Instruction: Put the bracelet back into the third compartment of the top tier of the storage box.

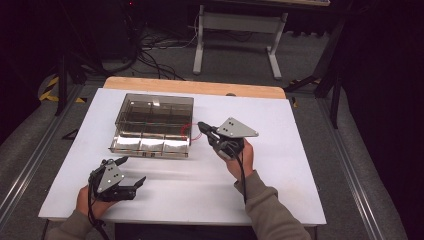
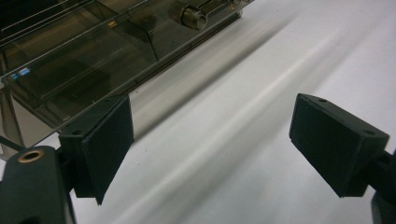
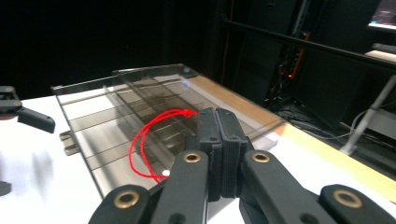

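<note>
Smoky clear plastic makes up the compartment box (image 1: 152, 125) on the white tabletop (image 1: 200, 180); the right tool (image 1: 201, 125) pinches a red string loop (image 1: 186, 131) at the box's right edge, probably to lift or tug it, while the left tool (image 1: 131, 171) waits near the front edge. Grey floor and cables lie beyond.

In the left gripper view, that tool's jaws stand wide and empty before the box (image 2: 93, 56).

In the right gripper view, the jaws are clamped on the string (image 3: 144, 140), which curves over the box (image 3: 107, 121).

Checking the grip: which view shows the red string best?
Right gripper view: the red string loops large over the clear box, one end pinched in the shut right gripper. High view shows a small red arc; left gripper view, none.
</note>
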